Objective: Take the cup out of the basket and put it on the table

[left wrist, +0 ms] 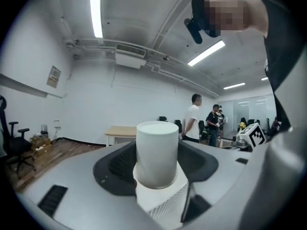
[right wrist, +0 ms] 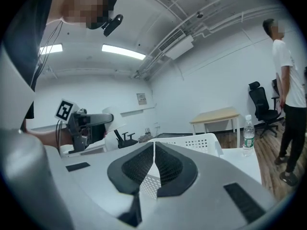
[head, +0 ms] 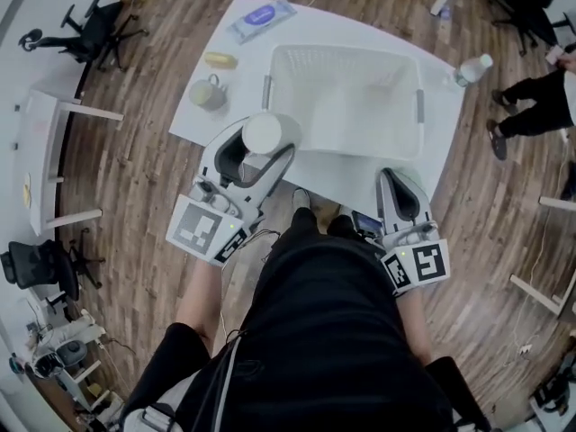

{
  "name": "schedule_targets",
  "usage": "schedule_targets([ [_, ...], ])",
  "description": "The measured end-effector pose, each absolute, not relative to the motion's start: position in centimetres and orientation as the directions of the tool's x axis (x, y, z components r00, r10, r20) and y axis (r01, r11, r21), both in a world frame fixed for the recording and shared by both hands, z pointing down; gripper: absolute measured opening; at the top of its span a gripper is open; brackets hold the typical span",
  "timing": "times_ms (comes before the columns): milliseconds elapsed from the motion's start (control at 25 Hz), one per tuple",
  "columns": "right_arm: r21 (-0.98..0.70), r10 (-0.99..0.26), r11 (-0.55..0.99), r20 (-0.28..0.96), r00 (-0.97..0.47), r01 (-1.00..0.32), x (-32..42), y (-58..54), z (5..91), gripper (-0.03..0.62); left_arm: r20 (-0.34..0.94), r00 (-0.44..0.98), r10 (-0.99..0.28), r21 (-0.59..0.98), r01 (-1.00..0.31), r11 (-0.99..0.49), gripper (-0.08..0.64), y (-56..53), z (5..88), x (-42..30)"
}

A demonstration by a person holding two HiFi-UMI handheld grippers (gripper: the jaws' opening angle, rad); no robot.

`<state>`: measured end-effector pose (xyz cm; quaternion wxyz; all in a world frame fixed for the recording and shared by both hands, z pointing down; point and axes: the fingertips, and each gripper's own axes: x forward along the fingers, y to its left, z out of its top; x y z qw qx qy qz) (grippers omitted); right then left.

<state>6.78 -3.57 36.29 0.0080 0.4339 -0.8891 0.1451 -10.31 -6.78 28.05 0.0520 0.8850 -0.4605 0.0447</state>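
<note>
A plain white cup is clamped upright between the jaws of my left gripper, which holds it above the near left corner of the white perforated basket. In the left gripper view the cup fills the gap between the jaws, with the room behind it. My right gripper hangs by the basket's near right side over the front edge of the white table, its jaws shut and nothing in them. The right gripper view looks past the shut jaws to the basket's rim.
On the table left of the basket stand a grey mug, a yellow object and a pack of wipes. A water bottle stands at the far right corner. A person stands to the right. Office chairs and side tables ring the area.
</note>
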Motion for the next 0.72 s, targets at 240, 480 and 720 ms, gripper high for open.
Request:
schedule_targets([
  [240, -0.279, -0.738, 0.607, 0.149, -0.658, -0.744, 5.0, -3.4, 36.8, 0.026, 0.008, 0.467, -0.884, 0.066, -0.882, -0.466, 0.268, -1.8, 31.3, -12.2],
  [480, -0.269, -0.730, 0.614, 0.164, -0.663, -0.742, 4.7, -3.0, 37.2, 0.026, 0.038, 0.442, -0.896, -0.014, -0.897, -0.442, 0.270, 1.1, 37.5, -11.7],
  [720, -0.257, -0.744, 0.593, 0.190, -0.641, -0.764, 5.4, -2.4, 37.5, 0.026, 0.135, 0.408, -0.903, -0.065, -0.906, -0.419, 0.270, 1.5, 46.4, -12.0],
])
